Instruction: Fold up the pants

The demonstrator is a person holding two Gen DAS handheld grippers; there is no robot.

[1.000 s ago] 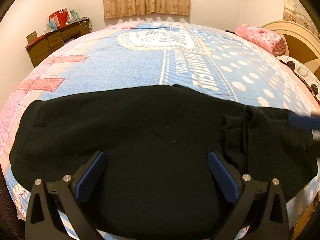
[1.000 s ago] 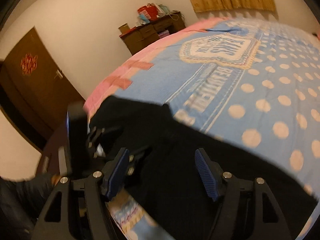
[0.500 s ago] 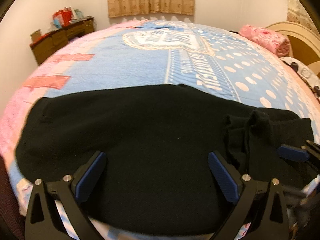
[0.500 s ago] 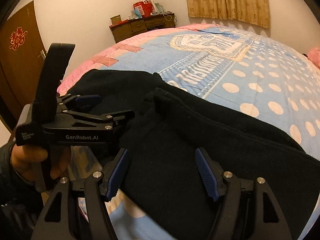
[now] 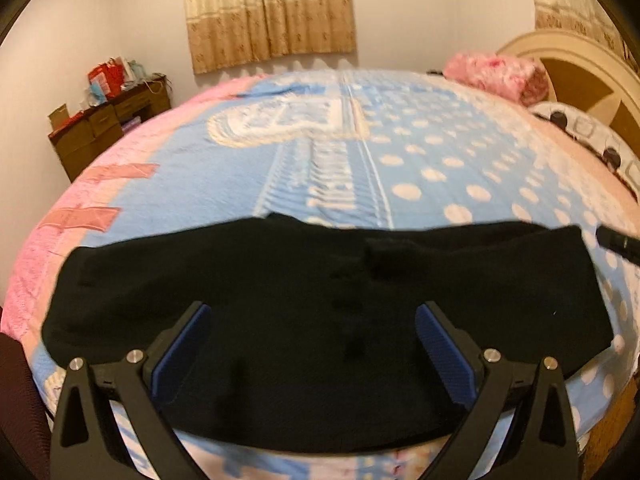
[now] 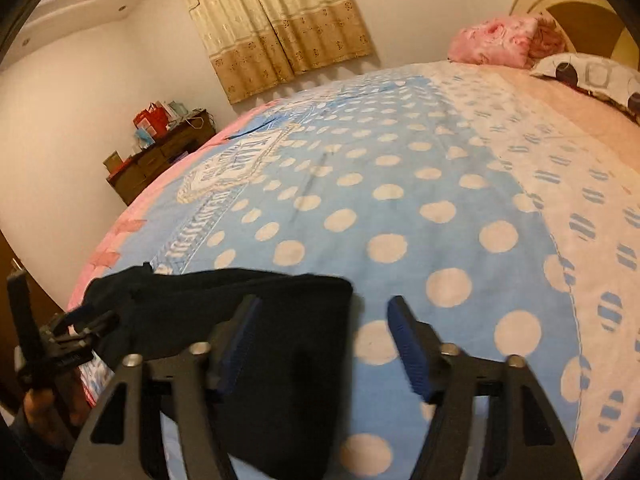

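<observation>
The black pants (image 5: pixel 320 320) lie folded in a long band across the near edge of the bed. My left gripper (image 5: pixel 312 344) hovers over their middle, open, with only cloth below it. In the right wrist view the pants' right end (image 6: pixel 280 340) reaches under my right gripper (image 6: pixel 320 336). Its jaws are closing, with the cloth's edge below the gap and neither pad pressing on it. The left gripper (image 6: pixel 68 328) shows at the far left, held by a hand (image 6: pixel 38 404). A tip of the right gripper (image 5: pixel 618 242) pokes in at the pants' right end.
The bed carries a blue blanket (image 6: pixel 400 208) with white dots and a pink border (image 5: pixel 60 248). A pink pillow (image 5: pixel 496 72) and a cream headboard (image 5: pixel 580 64) stand at the far right. A brown dresser (image 5: pixel 108 128) with clutter sits by the left wall under curtains (image 5: pixel 272 12).
My right gripper swung right to the pants' right end and its jaws narrowed. The left gripper drew back a little. The bunched part of the pants now lies flatter.
</observation>
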